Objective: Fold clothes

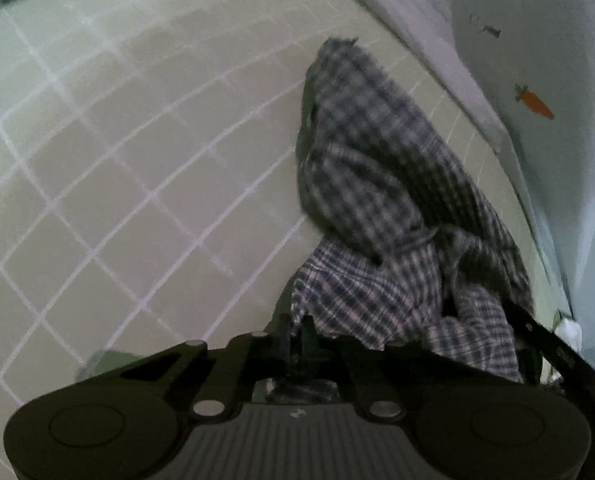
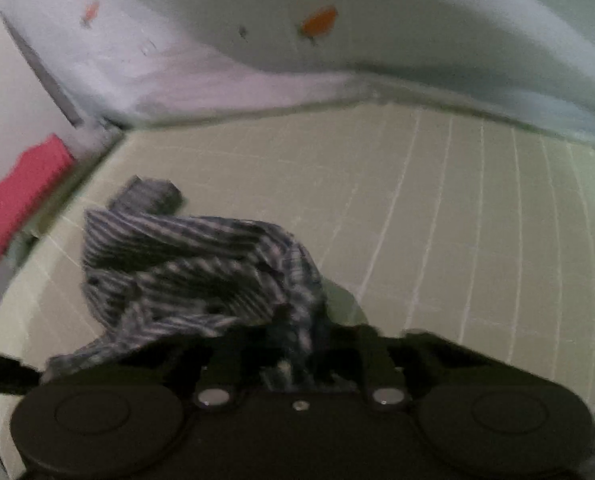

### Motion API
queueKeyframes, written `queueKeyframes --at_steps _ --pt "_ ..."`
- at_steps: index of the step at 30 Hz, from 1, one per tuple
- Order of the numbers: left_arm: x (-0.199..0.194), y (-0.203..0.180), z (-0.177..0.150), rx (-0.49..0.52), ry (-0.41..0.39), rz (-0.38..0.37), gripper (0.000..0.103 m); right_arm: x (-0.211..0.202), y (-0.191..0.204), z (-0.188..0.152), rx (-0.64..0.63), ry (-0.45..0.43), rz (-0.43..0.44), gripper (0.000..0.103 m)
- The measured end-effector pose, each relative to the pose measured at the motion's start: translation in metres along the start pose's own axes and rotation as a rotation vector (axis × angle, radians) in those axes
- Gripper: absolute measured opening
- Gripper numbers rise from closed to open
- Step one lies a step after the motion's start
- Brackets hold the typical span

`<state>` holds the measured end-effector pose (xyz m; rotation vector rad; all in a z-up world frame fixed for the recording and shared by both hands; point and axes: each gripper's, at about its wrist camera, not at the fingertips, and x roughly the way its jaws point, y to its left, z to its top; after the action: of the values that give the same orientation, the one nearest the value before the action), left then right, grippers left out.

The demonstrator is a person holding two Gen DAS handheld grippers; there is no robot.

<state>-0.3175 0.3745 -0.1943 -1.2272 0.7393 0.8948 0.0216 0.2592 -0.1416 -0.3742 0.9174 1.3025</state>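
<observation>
Plaid shirt (image 1: 381,216) on gridded mat (image 1: 137,184)

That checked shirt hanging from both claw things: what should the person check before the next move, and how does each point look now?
1. Left gripper has cloth: ok, the checked shirt is pinched between its fingers.
2. Right gripper has cloth: ok, shirt fabric runs into its closed fingers.
3. Shirt spread flat for folding: not ok, it is bunched and twisted.
4. Free space on the gridded mat: ok, bare mat shows beside the shirt.
5. Which parts of the shirt are gripped, collar, hem or sleeve: cannot tell, the pictures are blurred.
6. Shirt clear of the red item off the mat's edge: ok, they are apart.
</observation>
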Motion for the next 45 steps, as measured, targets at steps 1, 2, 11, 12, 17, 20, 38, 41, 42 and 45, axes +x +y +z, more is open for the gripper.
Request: queueKeyframes --at_steps 1,2,11,12,17,20,38,41,42,45 --pt "-0.003 -0.01 0.003 0.018 -0.028 0.002 0.004 -0.01 -0.004 0.003 -0.008 -0.034 -0.007 0.006" --pt "-0.01 -0.024 0.007 0.046 -0.063 -0.006 0.003 -0.023 -0.009 0.007 -0.012 -0.075 -0.012 0.006" --pt "-0.057 -0.192 0.019 0.341 -0.357 -0.176 0.034 -0.165 -0.145 0.029 0.196 -0.425 -0.341 0.005" --pt "-0.056 -0.202 0.011 0.356 -0.363 -0.174 0.041 -0.173 -0.168 0.026 0.24 -0.428 -0.415 0.005" --pt "-0.021 -0.224 -0.046 0.406 -0.248 -0.153 0.07 -0.186 -0.249 -0.025 0.394 -0.3 -0.698 0.045" --pt "0.004 -0.226 -0.087 0.43 -0.121 -0.151 0.071 -0.195 -0.264 -0.071 0.464 -0.253 -0.688 0.066" --pt "0.057 -0.242 -0.193 0.698 0.042 0.054 0.005 -0.178 -0.221 -0.194 0.649 -0.065 -0.492 0.081" --pt "0.026 -0.223 -0.163 0.716 -0.1 0.135 0.004 -0.173 -0.215 -0.194 0.655 -0.056 -0.513 0.081" --pt "0.016 -0.217 -0.152 0.722 -0.147 0.162 0.004 -0.172 -0.215 -0.193 0.655 -0.057 -0.514 0.081" --pt "-0.015 -0.198 -0.121 0.73 -0.285 0.239 0.004 -0.171 -0.2 -0.191 0.651 -0.054 -0.532 0.081"
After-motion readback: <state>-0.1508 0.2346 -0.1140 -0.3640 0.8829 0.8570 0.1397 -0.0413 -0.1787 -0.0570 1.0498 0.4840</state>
